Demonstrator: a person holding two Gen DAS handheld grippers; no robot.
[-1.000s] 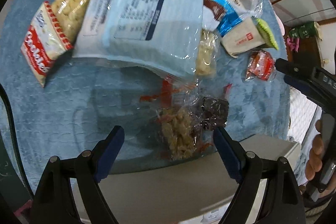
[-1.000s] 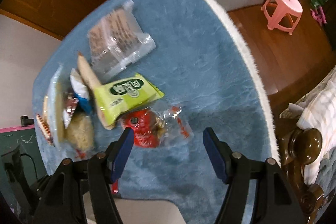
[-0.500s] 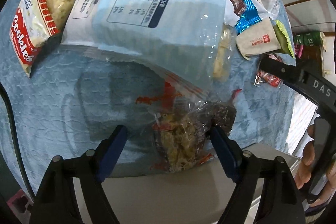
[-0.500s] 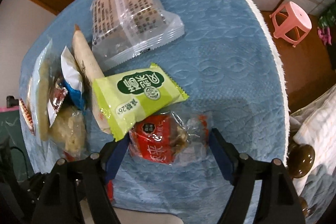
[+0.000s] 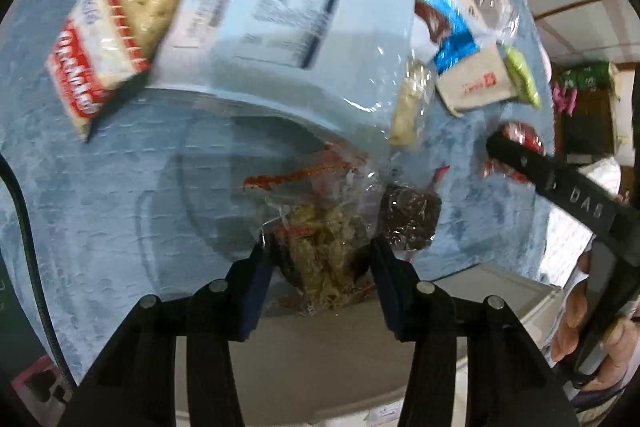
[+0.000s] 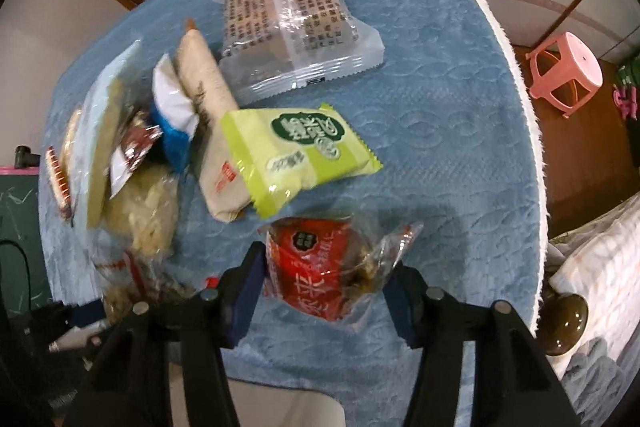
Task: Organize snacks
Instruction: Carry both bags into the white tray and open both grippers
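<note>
Snack packets lie in a heap on a blue cloth [image 6: 440, 115]. My left gripper [image 5: 318, 255] is shut on a clear packet of yellowish crumbly snack [image 5: 324, 259], with a dark brown bar [image 5: 408, 223] just to its right. My right gripper [image 6: 326, 279] is closed around a red packet [image 6: 312, 267], its fingers touching both sides; it shows at the right of the left wrist view [image 5: 520, 135]. A green packet [image 6: 296, 151] lies just beyond the red one.
A big pale blue bag [image 5: 288, 27], a red-and-white cookie packet [image 5: 92, 63], a beige packet [image 6: 208, 115] and a clear grey packet [image 6: 296, 23] lie on the cloth. A white box [image 5: 320, 367] sits under my left gripper. A pink stool [image 6: 564, 75] stands beyond the table edge.
Both grippers moved forward over their packets and closed: the left on the yellowish snack packet, the right on the red packet.
</note>
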